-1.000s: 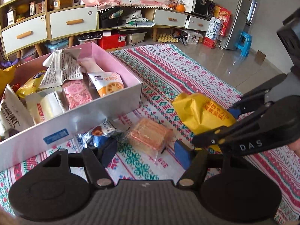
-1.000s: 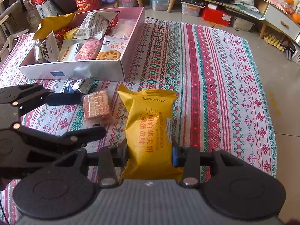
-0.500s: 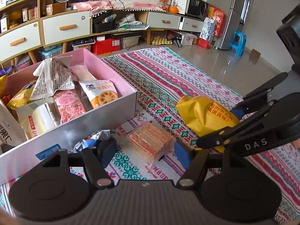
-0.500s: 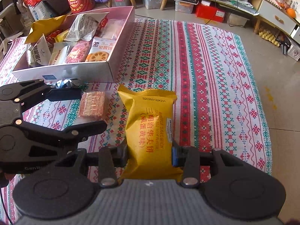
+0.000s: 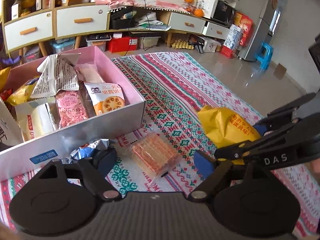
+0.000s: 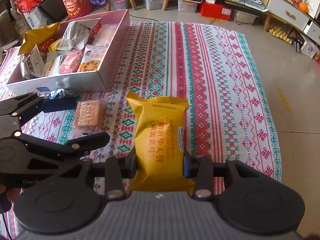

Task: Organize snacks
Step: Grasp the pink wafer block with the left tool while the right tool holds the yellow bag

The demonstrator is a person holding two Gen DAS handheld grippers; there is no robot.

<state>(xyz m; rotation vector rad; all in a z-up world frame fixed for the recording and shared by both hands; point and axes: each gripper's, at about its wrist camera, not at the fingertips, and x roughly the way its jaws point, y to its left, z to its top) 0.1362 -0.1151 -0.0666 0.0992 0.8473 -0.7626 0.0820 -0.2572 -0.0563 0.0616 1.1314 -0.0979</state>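
Note:
A clear-wrapped orange wafer pack (image 5: 155, 156) lies flat on the patterned cloth, also seen in the right wrist view (image 6: 88, 114). My left gripper (image 5: 155, 161) hovers over it, jaws opening, one finger on each side and neither pad touching the pack. A yellow snack packet (image 6: 160, 140) stands upright between the pads of my right gripper (image 6: 159, 165), which is shut on it; the packet (image 5: 226, 128) shows at the right in the left wrist view. The pink box (image 5: 112, 66) holds several snack packs. A silver-blue wrapper (image 5: 90, 150) lies against the box's front wall.
The striped cloth (image 6: 220, 80) covers the floor, with bare tiles (image 6: 296, 80) past its right edge. Low cabinets with drawers (image 5: 80, 22), storage bins and a red box line the back wall. Bags and a red tin (image 6: 74, 4) sit behind the pink box.
My left gripper's fingers have spread wider around the wafer pack, and its view has shifted slightly. The right gripper keeps its hold on the yellow packet in the same place.

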